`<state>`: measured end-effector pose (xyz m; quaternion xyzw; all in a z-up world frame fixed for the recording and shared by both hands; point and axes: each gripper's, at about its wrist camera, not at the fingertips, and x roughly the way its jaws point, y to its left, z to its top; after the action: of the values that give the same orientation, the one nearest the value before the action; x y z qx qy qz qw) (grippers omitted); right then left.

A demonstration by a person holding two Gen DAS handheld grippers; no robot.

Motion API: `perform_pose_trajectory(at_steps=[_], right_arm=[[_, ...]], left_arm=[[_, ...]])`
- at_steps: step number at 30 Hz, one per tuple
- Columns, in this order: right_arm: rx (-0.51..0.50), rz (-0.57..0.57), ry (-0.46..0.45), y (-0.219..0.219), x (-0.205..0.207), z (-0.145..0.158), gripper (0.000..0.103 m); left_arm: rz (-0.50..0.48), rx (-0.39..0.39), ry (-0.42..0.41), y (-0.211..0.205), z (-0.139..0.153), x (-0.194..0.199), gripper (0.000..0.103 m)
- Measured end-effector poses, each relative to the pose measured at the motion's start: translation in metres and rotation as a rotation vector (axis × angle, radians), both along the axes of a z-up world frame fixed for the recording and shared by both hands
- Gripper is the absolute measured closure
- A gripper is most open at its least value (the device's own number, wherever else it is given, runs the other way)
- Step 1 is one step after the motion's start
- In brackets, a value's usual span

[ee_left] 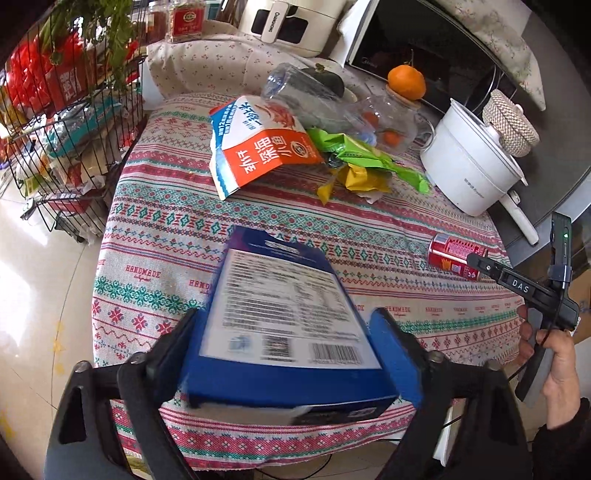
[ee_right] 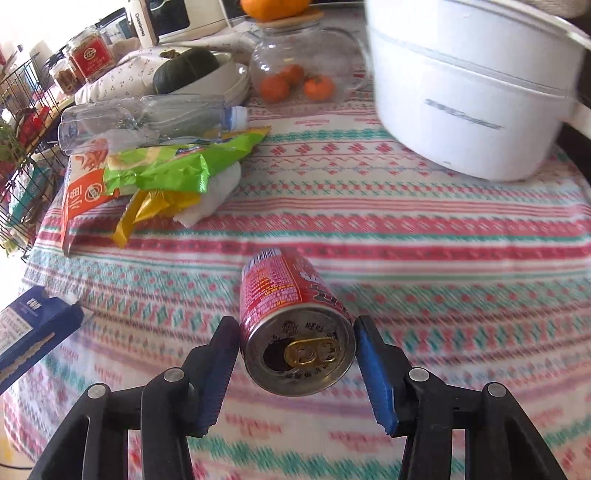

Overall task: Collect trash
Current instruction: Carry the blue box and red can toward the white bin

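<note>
My left gripper [ee_left: 284, 325] is shut on a blue carton [ee_left: 284, 314] and holds it above the table's near edge; the carton also shows in the right wrist view [ee_right: 33, 328]. My right gripper [ee_right: 295, 332] is shut on a red drink can [ee_right: 295, 332], its opened top facing the camera; the can also shows in the left wrist view [ee_left: 454, 254]. On the patterned tablecloth [ee_left: 166, 229] lie an orange-and-white box [ee_left: 258, 147], a crushed clear bottle [ee_right: 147, 118], a green wrapper [ee_right: 177, 166], a yellow wrapper [ee_right: 147, 210] and a white tissue [ee_right: 214, 199].
A white electric pot [ee_right: 461, 92] stands at the right. A glass jar with small oranges [ee_right: 295, 74], a green squash in a bowl [ee_right: 188, 70] and an air fryer [ee_left: 288, 18] stand behind. A wire rack [ee_left: 62, 122] stands left of the table.
</note>
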<state>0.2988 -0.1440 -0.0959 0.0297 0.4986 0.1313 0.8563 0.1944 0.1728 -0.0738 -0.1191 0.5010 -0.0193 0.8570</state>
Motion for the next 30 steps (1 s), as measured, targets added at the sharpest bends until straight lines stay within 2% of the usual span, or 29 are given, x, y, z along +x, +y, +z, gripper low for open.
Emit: perform_pose_trajectory(at_steps=[1,3,7,8,9,10,11,12,16,20,25,30], right_arm=[[-0.001,-0.007,0.003,-0.005,-0.006,0.003,0.047],[-0.002,-0.021,0.010,-0.018,-0.019,0.010,0.048],[-0.025,-0.043,0.019,-0.036,-0.046,0.017,0.048],[-0.026,-0.047,0.020,-0.040,-0.053,0.017,0.048],[-0.025,-0.050,0.023,-0.044,-0.058,0.017,0.048],[-0.023,-0.054,0.028,-0.048,-0.064,0.016,0.048],[-0.022,-0.059,0.035,-0.051,-0.067,0.016,0.048],[-0.023,-0.062,0.042,-0.054,-0.070,0.015,0.048],[-0.015,-0.085,0.081,-0.065,-0.084,0.015,0.048],[0.013,-0.100,0.105,-0.076,-0.096,0.015,0.048],[0.016,-0.093,0.097,-0.084,-0.111,0.021,0.048],[0.017,-0.082,0.091,-0.090,-0.124,0.023,0.048]], left_arm=[[-0.034,-0.028,0.019,-0.004,-0.001,0.000,0.102],[-0.044,-0.076,0.054,-0.008,-0.008,0.001,0.101],[-0.087,-0.065,0.125,-0.024,-0.025,0.004,0.098],[-0.096,-0.068,0.138,-0.027,-0.028,0.004,0.090],[-0.113,-0.075,0.147,-0.032,-0.030,0.004,0.071],[-0.125,-0.076,0.148,-0.037,-0.030,0.004,0.056],[-0.137,-0.069,0.143,-0.044,-0.030,0.004,0.030],[-0.152,-0.050,0.140,-0.053,-0.030,0.004,0.019],[-0.246,0.031,0.150,-0.096,-0.034,0.004,0.013],[-0.319,0.154,0.175,-0.133,-0.052,0.005,0.012],[-0.341,0.325,0.190,-0.153,-0.076,0.011,0.011],[-0.332,0.353,0.206,-0.154,-0.085,0.018,0.008]])
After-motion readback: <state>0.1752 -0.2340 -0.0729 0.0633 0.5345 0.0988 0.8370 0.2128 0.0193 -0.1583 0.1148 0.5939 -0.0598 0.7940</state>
